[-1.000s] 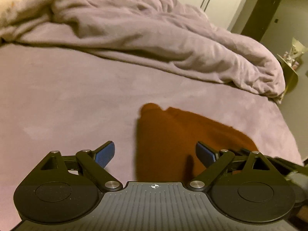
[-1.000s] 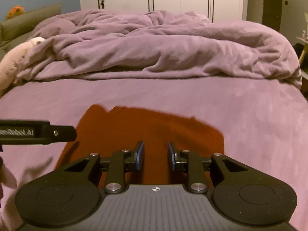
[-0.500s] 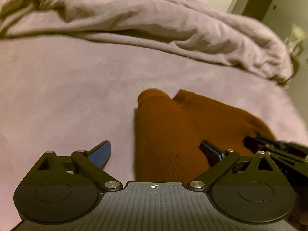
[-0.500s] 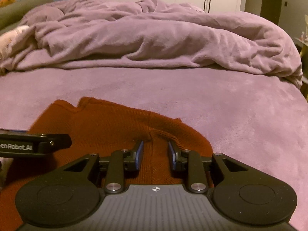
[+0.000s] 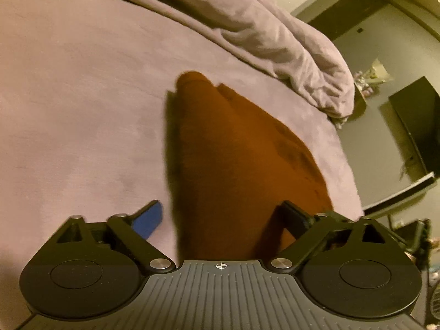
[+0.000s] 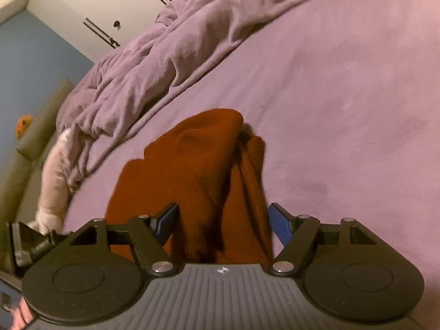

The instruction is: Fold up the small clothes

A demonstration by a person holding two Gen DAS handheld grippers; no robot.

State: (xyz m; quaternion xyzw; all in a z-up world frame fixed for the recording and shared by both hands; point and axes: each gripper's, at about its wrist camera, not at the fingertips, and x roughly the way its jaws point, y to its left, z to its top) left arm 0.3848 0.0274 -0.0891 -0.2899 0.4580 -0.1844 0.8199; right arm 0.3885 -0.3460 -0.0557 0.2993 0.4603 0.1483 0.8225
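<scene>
A rust-orange knit garment (image 5: pixel 233 151) lies on the purple bed sheet (image 5: pixel 82 96), one side folded over into a long roll. My left gripper (image 5: pixel 221 218) hovers over its near end with the jaws wide and closing; cloth lies between the fingers, and the pads do not press on it. In the right wrist view the garment (image 6: pixel 198 159) is bunched into a raised fold. My right gripper (image 6: pixel 224 222) straddles that fold while its jaws are opening, and both blue pads stand clear of the cloth. Part of the left gripper (image 6: pixel 30 244) shows at that view's left edge.
A crumpled purple duvet (image 6: pixel 165 55) is heaped along the far side of the bed. A pale stuffed toy (image 6: pixel 53 181) lies beside it. The bed's edge (image 5: pixel 349 165) drops off to the right, with a dark screen (image 5: pixel 418 121) beyond. White wardrobe doors (image 6: pixel 104 8) stand behind.
The right gripper's jaws went from nearly shut to wide, and it rolled and slid sideways. The garment is now bunched. The left gripper dipped and swung toward the bed's right edge.
</scene>
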